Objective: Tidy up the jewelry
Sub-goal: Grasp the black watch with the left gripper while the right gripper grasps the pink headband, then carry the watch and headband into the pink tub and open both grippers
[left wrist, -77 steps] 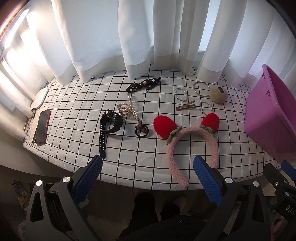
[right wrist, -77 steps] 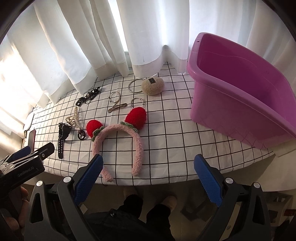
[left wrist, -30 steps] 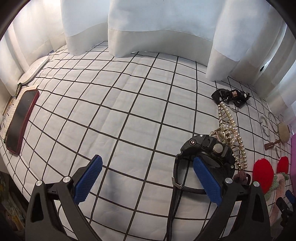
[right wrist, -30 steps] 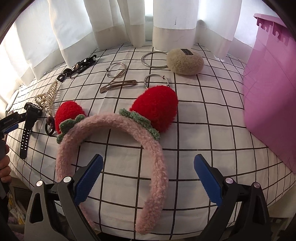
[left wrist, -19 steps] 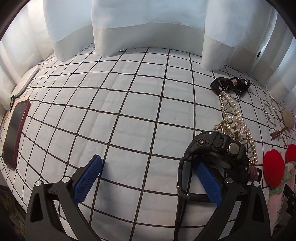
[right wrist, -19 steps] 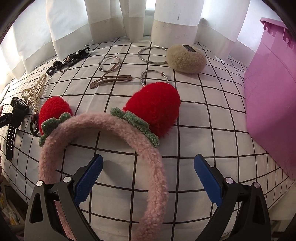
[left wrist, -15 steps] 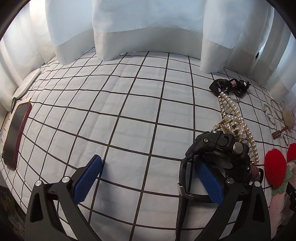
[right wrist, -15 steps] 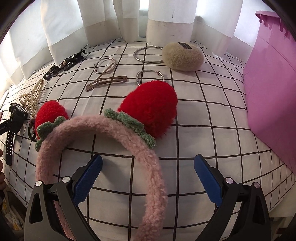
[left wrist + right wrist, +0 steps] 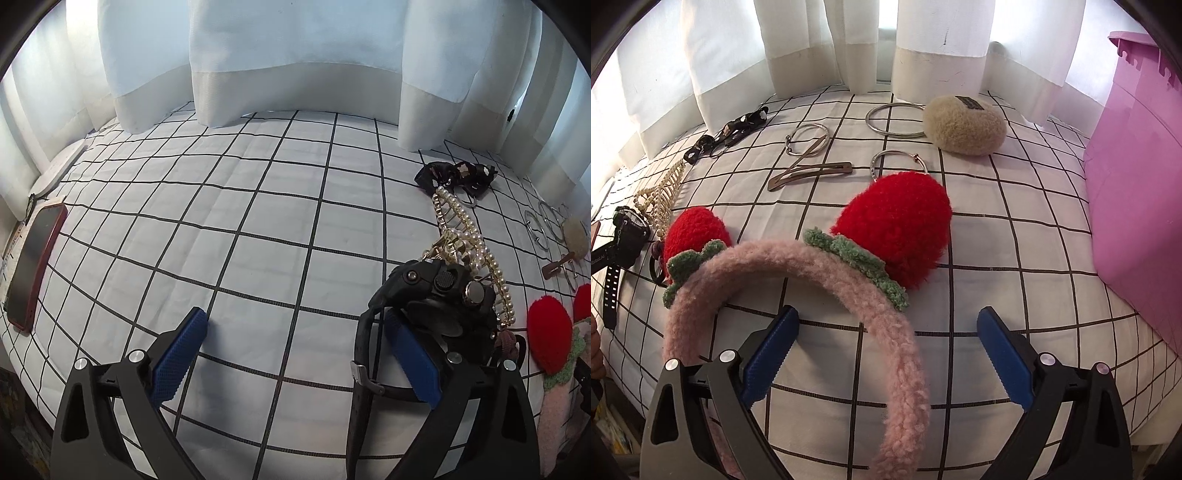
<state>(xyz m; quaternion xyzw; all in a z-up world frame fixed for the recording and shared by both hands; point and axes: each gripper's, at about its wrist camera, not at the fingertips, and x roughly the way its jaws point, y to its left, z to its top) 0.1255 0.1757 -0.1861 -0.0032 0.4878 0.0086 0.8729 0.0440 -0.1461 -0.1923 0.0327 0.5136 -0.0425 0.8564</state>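
**Watch offset to one finger, headband straddled by the other gripper**

The left gripper (image 9: 295,350) is being held low over the white cloth with a black grid (image 9: 236,206), and its jaws are being drawn in from nearly full spread. Nothing is yet being pressed between them: the black digital wristwatch with a studded strap (image 9: 432,306) is lying at the right-hand blue pad, which appears to be poking inside the strap loop, while the other pad is standing over bare cloth, well apart from it. The watch case is being seen beyond the fingertip, with the strap trailing back toward the camera, so its long axis is running roughly along the fingers, not across them. A close from here is judged likely to catch only the strap wall, if anything.

The right gripper (image 9: 886,354) is being held wide open, with nothing gripped. One arm of the pink fluffy headband with red strawberry pom-poms (image 9: 879,295) is passing between its fingers, lengthwise to them, nearer the left pad and touched by neither. The pink plastic tub (image 9: 1134,184) is standing to the right, nearer this hand than the other.
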